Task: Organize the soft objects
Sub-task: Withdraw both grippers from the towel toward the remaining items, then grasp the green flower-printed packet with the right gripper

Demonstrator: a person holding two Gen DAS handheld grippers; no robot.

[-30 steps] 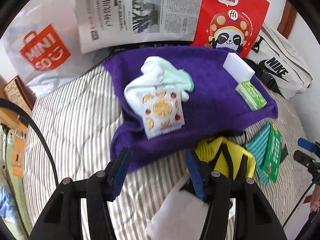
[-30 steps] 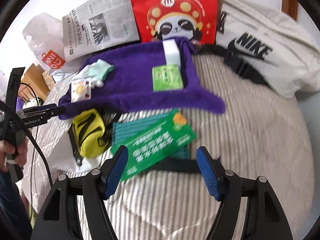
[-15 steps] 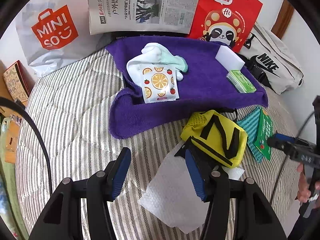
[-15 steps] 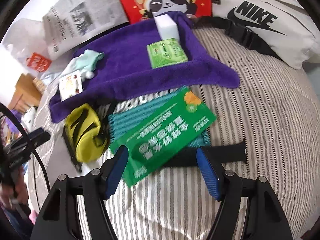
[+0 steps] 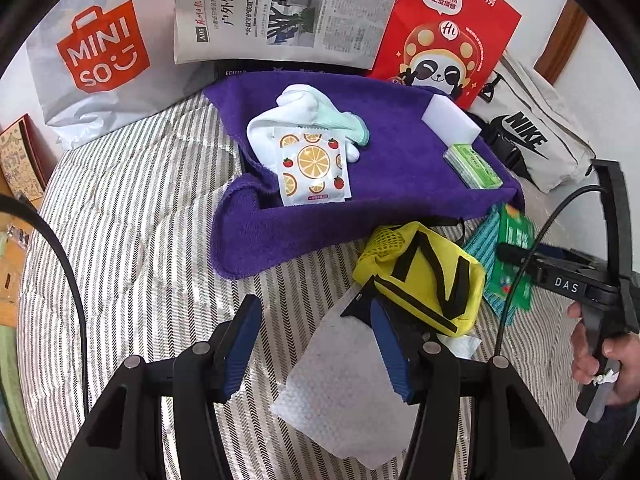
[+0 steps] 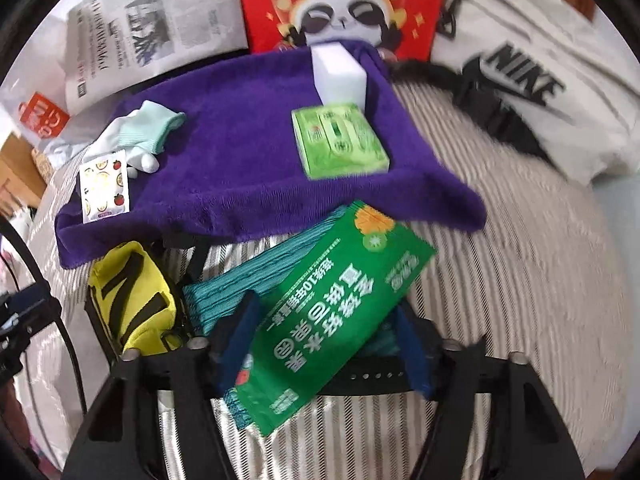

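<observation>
A purple towel (image 5: 400, 184) (image 6: 248, 148) lies on the striped bed with a white-and-mint sock (image 5: 312, 116) (image 6: 140, 132), a fruit-print sachet (image 5: 314, 168) (image 6: 105, 186), a white sponge block (image 5: 450, 118) (image 6: 340, 76) and a green tissue pack (image 5: 472, 166) (image 6: 340, 140). In front lie a yellow pouch (image 5: 424, 276) (image 6: 132, 296), a white wipe (image 5: 344, 384) and a green packet (image 6: 336, 312) (image 5: 516, 256) on teal cloth (image 6: 240, 292). My left gripper (image 5: 316, 348) is open above the wipe's edge. My right gripper (image 6: 326, 344) is open, its jaws either side of the green packet.
A Miniso bag (image 5: 100, 60), a newspaper (image 5: 280, 8) and a red panda bag (image 5: 444, 28) stand at the back. A white Nike bag (image 5: 532, 132) (image 6: 528, 84) lies at the right. A black strap (image 6: 360, 376) lies under the packet.
My left gripper pulled back from the towel, so the pouch and wipe show fully. My right gripper moved forward and down until its jaws straddle the green packet.
</observation>
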